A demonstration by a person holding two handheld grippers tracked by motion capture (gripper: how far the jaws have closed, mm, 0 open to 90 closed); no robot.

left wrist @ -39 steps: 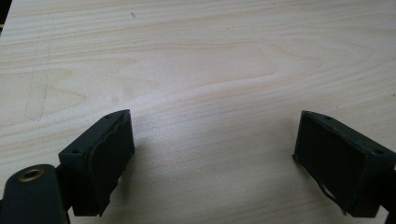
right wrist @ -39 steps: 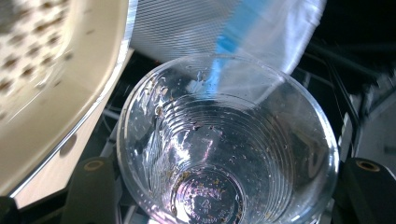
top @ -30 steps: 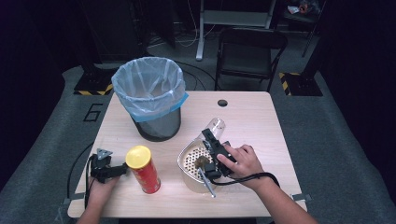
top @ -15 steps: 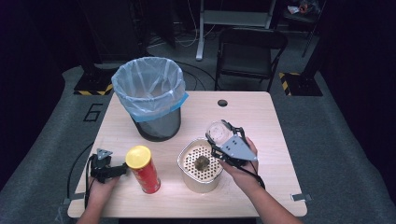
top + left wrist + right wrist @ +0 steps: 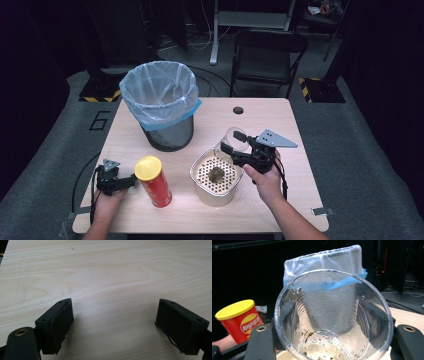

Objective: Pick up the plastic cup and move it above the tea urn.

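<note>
Black mesh bin [image 5: 167, 131], blue-lined, behind; red crisp can [image 5: 153, 181], yellow lid, left. Clear ribbed plastic cup [image 5: 231, 141], dark flecks inside, clamped by right gripper [image 5: 234, 148] above white perforated strainer pot [image 5: 214, 178]. Left gripper [image 5: 113, 322] just narrowing, jaws apart, empty.

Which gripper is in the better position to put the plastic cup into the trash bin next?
The right gripper. It already holds the clear plastic cup above the strainer bowl, facing the lined trash bin. The left gripper is open beside the Lay's can.

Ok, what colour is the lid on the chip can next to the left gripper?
Yellow: the lid tops a red chip can, clearest in the high view.
</note>
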